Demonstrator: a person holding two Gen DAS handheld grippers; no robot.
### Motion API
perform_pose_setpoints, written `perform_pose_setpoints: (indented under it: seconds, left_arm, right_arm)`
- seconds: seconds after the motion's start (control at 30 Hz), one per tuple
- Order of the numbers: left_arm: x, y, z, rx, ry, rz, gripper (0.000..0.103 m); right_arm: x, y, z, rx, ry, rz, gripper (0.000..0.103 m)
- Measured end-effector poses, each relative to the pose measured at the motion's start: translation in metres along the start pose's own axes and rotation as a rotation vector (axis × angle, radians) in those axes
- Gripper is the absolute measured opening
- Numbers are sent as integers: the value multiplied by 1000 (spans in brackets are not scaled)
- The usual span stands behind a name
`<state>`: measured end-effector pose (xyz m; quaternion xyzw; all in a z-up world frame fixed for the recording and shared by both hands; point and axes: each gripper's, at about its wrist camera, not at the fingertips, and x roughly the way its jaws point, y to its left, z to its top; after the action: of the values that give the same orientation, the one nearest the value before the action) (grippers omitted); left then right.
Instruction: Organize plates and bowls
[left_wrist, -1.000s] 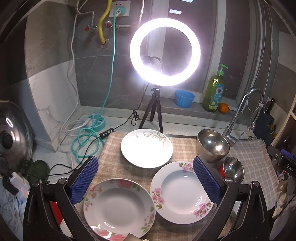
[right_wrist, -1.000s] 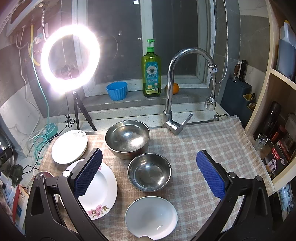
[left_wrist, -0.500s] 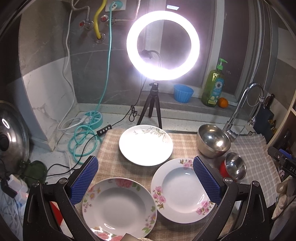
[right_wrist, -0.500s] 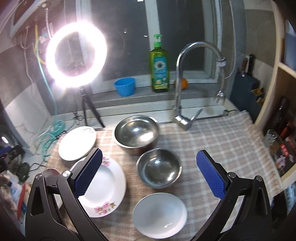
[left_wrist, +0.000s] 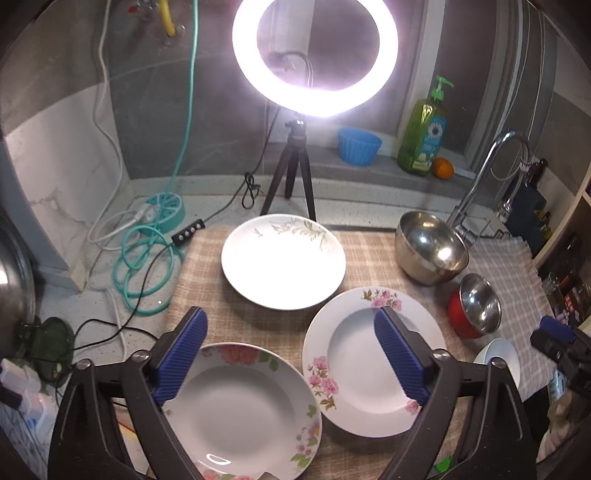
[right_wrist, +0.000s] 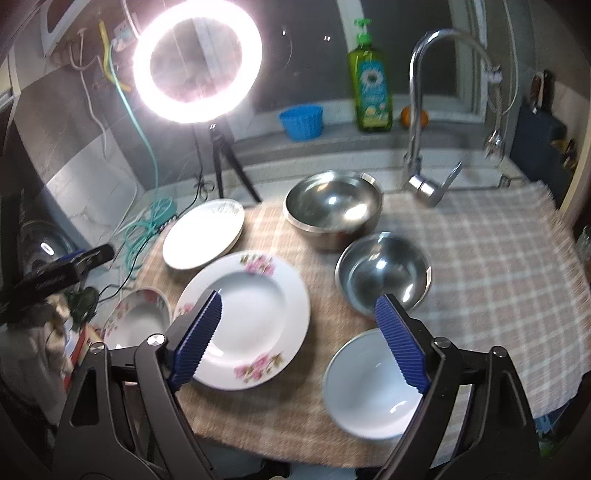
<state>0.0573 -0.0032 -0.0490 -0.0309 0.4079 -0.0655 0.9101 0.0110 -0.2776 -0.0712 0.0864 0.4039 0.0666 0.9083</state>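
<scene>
On the checked cloth lie a white leaf-pattern plate, a floral plate on the right and a floral plate at the front left. A large steel bowl, a smaller steel bowl and a white bowl stand to the right. My left gripper is open above the two floral plates. My right gripper is open above the right floral plate and the white bowl. Both are empty.
A lit ring light on a tripod stands behind the plates, with cables at the left. A tap, a soap bottle, a blue cup and an orange are at the back. Shelves stand right.
Both grippers have moved forward and lower toward the dishes. The right gripper has also swung left, so the floral plate now lies between its fingers. Both stayed open.
</scene>
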Motion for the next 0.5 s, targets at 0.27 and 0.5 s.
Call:
perform_pose_setpoints:
  seconds: [0.27,0.5]
  left_arm:
    - [41,9,0,-4,153,-110,72]
    - [70,7,-1,44,277,-193,51]
  right_arm:
    - [38,15,-41,55,181,104,66]
    - [68,15,-68,148,290,113,48]
